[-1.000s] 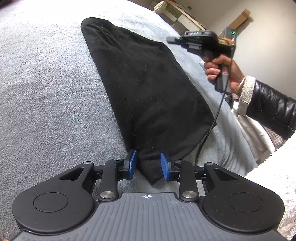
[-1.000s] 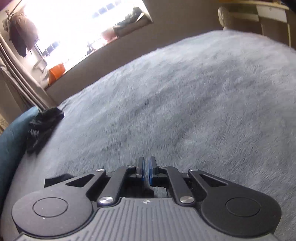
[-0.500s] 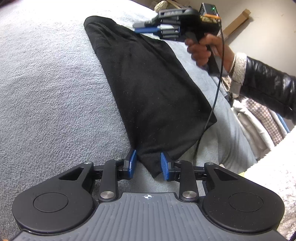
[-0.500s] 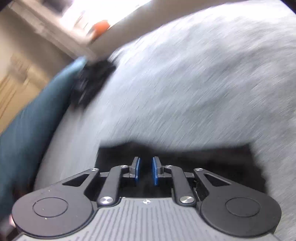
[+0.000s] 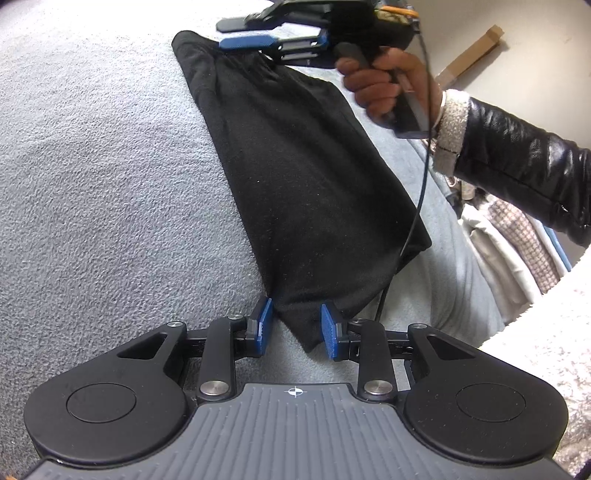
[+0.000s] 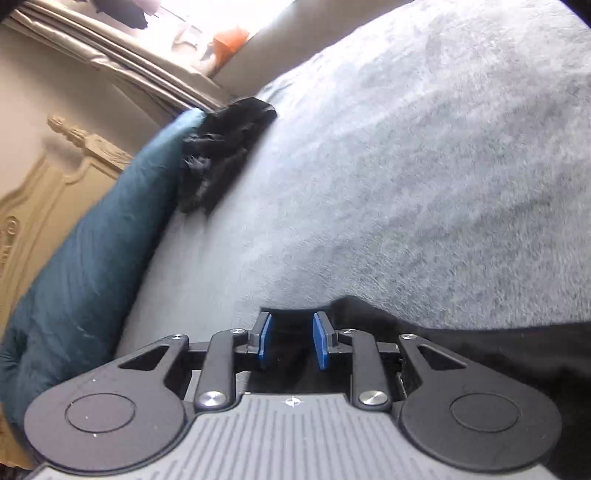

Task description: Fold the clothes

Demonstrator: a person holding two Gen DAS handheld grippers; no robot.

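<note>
- Left wrist view: black garment is lying as a long folded strip on the grey bed blanket; its near corner is sitting between the pads of the left hand-held gripper, which are standing apart, not pinching
- Right hand-held gripper is hovering at the strip's far end, jaws opening, cloth between them in its own view but unpressed
- Step, as judged: taking hold of both ends for an end-to-end fold; next, both need to be closing on cloth
- Room: blanket is lying open left of the strip; bed edge and cable are crowding the right
</note>
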